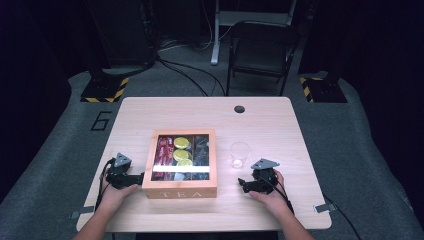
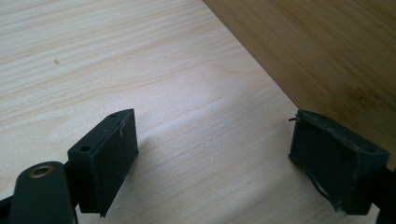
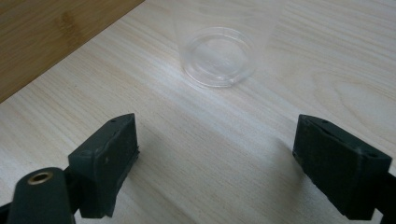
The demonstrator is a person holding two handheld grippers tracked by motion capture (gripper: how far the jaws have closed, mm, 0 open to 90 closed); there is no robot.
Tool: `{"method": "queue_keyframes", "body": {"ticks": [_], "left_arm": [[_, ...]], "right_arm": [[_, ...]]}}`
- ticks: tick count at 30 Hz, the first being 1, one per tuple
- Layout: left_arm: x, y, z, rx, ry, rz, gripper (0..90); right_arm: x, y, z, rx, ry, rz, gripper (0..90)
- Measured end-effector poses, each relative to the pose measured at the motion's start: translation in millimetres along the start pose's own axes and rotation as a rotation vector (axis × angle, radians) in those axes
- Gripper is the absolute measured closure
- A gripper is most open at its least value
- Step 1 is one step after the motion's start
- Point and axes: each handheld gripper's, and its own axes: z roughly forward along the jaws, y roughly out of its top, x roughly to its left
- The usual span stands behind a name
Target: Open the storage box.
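The left gripper [image 1: 131, 178] rests on the table at the lower left of the high view, its jaws wide apart and holding nothing, just beside the left wall of the square wooden tea box with a glass window lid [image 1: 180, 162]. The right gripper [image 1: 243, 184] lies at the lower right, also wide and empty, pointing toward the small clear plastic cup [image 1: 240, 154]. This cup stands upright to the right of the box, near it but not touching.

I think the cup is the main danger. It looks light and thin, so if a jaw comes too fast or touches only one side, the cup may tip or slide away on the smooth wood. A hard squeeze may also bend its wall. In the left gripper view, one jaw is very near the box wall [image 2: 327, 56]; a push there could shift the whole box toward the cup. The lid is closed, and the packets and yellow rounds inside cannot be reached before it is lifted.

The pale wooden table [image 1: 280, 125] has a round cable hole [image 1: 239, 109] near its upper edge. Behind it stand a black folding chair [image 1: 260, 50], grey carpet and black cables in a dark room.
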Motion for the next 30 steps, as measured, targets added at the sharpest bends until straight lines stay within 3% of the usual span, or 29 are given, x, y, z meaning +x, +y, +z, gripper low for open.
{"method": "queue_keyframes", "body": {"ticks": [21,26,30], "left_arm": [[0.2,0.4,0.3,-0.002,-0.001,-0.005,15.4],[0.2,0.5,0.3,-0.004,0.0,-0.008,16.0],[0.7,2.6,-2.0,0.024,0.001,-0.013,21.0]], "right_arm": [[0.9,-0.4,-0.4,-0.008,-0.004,0.009,15.1],[0.3,-0.4,-0.7,-0.013,-0.005,0.01,17.8],[-0.3,0.8,-3.3,0.003,0.001,0.003,26.5]]}}
